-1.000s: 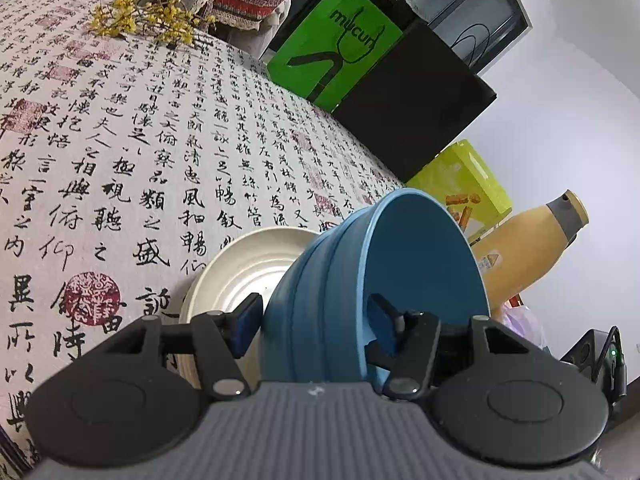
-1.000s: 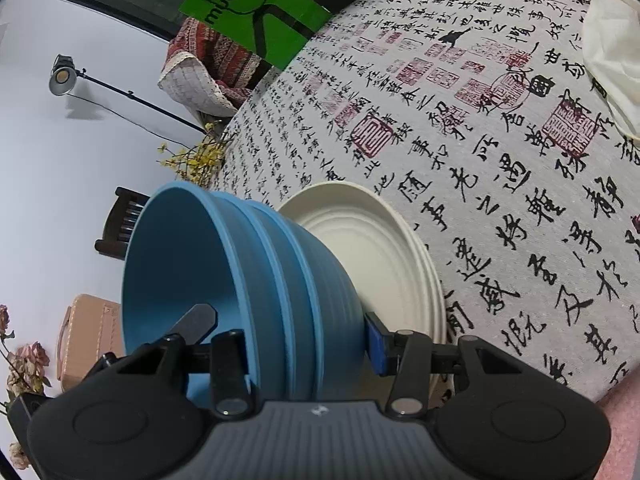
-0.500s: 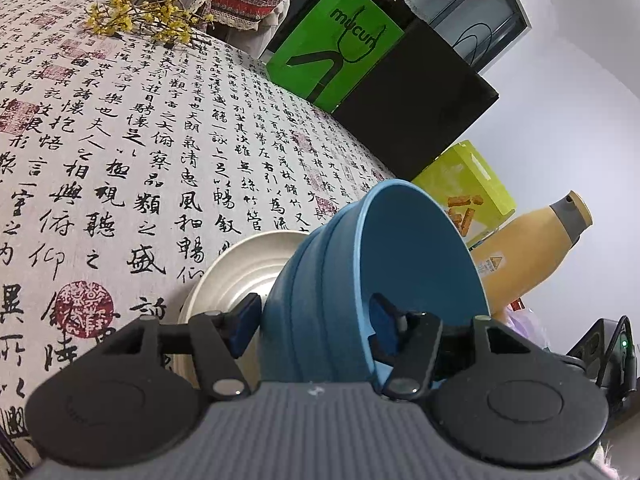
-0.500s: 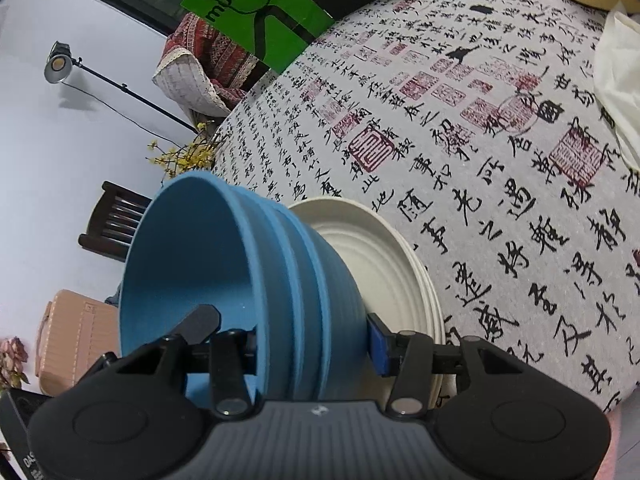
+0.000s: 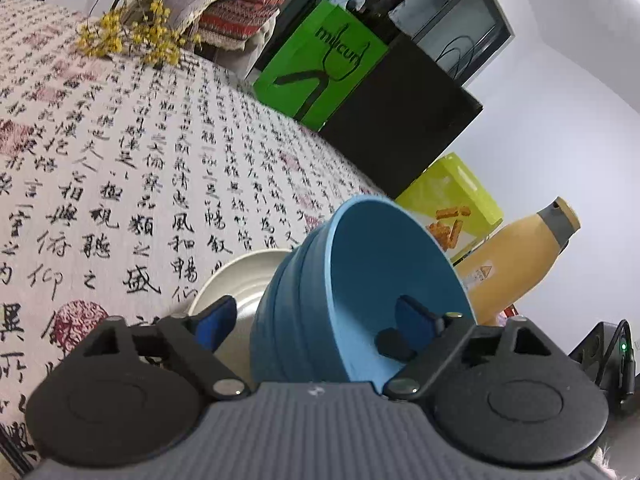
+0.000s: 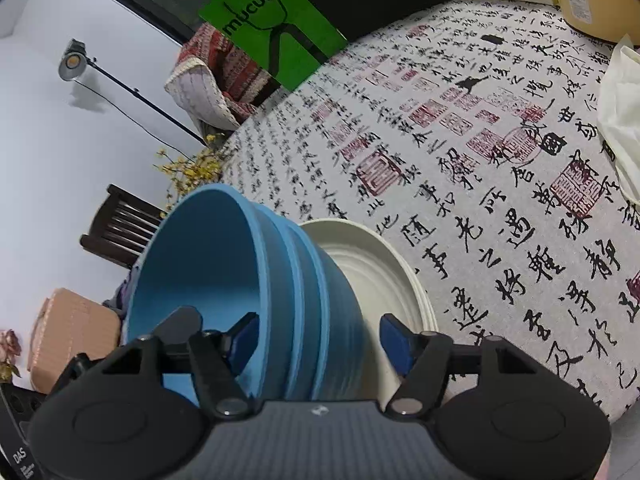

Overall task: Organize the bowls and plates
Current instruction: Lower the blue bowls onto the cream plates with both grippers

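While both tools straddle the same stack, neither one presses on it. The left tool point(image 5: 316, 320) has just been opening: its blue pads point(image 5: 214, 320) now stand clear on either side of the blue bowls point(image 5: 360, 280), one pad outside the stack over the cream plates point(image 5: 236, 280), the other inside the topmost bowl's mouth. The right tool point(image 6: 320, 336) has likewise just been opening, with one of its pads point(image 6: 394, 338) off the outer wall of the bowls point(image 6: 280, 280) and the other within the bowl's hollow; so both tools are released, the bowl walls between their jaws but not gripped.

Several blue bowls are nested together, about three by the rims that show, and the stack sits on the cream plates point(image 6: 380, 280), tipped in both views as the cameras are angled. How many plates lie beneath is hard to tell; the right wrist view shows at least two rims. Plates and bowls rest at the near edge of the worktop point(image 6: 500, 220), which is covered by a cloth printed with black calligraphy and red seals.

Farther off, yellow flowers point(image 5: 132, 36) lie at the cloth's far side, a green bag point(image 5: 324, 64) stands beyond the worktop, and a yellow bottle point(image 5: 516, 256) with a grey collar rises behind the bowls in the left wrist view.
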Motion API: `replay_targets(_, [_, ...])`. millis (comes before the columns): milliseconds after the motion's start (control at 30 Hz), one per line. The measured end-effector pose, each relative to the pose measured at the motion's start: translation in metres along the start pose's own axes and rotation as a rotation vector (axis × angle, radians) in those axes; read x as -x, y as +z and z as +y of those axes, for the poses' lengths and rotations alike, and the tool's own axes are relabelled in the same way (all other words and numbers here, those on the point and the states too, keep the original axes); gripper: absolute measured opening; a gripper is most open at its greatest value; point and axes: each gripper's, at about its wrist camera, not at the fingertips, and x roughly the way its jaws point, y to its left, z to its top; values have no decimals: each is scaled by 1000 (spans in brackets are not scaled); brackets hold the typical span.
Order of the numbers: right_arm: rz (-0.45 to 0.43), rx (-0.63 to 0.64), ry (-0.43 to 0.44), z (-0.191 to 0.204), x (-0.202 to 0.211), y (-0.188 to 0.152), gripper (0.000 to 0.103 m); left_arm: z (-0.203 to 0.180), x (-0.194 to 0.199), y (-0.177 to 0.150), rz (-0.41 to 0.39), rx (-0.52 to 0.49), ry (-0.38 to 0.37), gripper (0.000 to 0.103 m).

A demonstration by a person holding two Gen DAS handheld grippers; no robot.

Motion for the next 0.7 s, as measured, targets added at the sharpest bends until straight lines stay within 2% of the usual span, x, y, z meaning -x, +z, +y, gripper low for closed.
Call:
replay_targets(100, [-32,18,3,3,6,-2,83,1,8,0,-31,-7,-3,98])
replay_targets(200, [-75,52,10,8,15,-4,84,0,17,-2,-69,-23,-9,103])
replay_targets(300, [-113,89,20,13,23,-9,88,0,26,-3,-101,-38,-15,103])
replay_targets(400, [-158,128,13,19,31,-14,101,1,33,-6,-125,-46,-10,103])
replay_targets(433, [-175,145,13,20,34,-15,103,2,36,-7,-134,-50,-8,103])
replay_targets(700, [-282,270,-16,35,50,-37,103,6,59,-16,-205,-80,9,103])
